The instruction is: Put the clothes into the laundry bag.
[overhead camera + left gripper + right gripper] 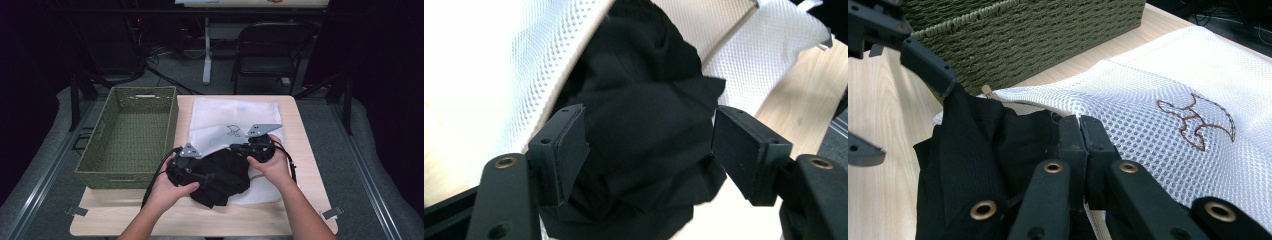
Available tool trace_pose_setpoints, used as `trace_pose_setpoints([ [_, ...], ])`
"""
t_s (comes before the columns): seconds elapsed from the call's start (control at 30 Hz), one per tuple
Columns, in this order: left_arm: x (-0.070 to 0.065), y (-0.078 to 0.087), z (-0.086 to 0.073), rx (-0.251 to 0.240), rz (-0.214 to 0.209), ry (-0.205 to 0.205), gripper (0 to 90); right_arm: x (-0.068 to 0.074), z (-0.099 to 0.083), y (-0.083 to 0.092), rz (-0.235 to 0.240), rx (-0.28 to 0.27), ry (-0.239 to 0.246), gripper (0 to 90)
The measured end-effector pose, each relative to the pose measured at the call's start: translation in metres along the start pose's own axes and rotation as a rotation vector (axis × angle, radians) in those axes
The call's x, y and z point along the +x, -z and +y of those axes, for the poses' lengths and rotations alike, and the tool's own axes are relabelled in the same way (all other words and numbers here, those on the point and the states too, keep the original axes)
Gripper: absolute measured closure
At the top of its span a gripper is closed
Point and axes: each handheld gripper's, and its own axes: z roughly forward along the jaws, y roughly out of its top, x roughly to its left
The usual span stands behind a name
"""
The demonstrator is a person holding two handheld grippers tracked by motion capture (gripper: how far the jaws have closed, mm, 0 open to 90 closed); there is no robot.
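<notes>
the black garment [222,175] lies bunched between the two grippers, its long axis running from the left gripper [192,175] toward the right gripper [243,148], one end tucked into the mouth of the white mesh bag [235,117]. the bag stretches away beyond both grippers, its open end nearest them and its stitched brown emblem [1204,120] just past the right gripper's tips.

the right gripper's jaws are pressed together on the bag's edge, right where white mesh meets black cloth. the left gripper's jaws stand apart with the garment bulging between them; the left gripper view leaves it unclear whether the pads actually press on the cloth.

everything rests on a light wooden table [305,150]. a green woven basket [132,132] sits on the table beside and beyond the left gripper. past the table's far edge, a folding chair [272,47] and cables lie on a grey floor in a dark room.
</notes>
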Motion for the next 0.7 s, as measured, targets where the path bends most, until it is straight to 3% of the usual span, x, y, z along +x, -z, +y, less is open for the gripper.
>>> trace_pose_setpoints([
  [0.27,-0.007,-0.011,-0.01,0.026,-0.013,-0.02,30.5,0.0,0.0,0.0,0.0,-0.001,0.001,89.4],
  [0.33,-0.005,-0.018,-0.011,0.029,-0.009,-0.008,29.8,0.001,0.0,0.0,0.0,0.0,0.001,89.5],
  [0.7,0.006,-0.049,-0.011,0.086,0.053,-0.006,27.9,0.002,0.001,0.0,0.003,-0.004,0.006,89.4],
])
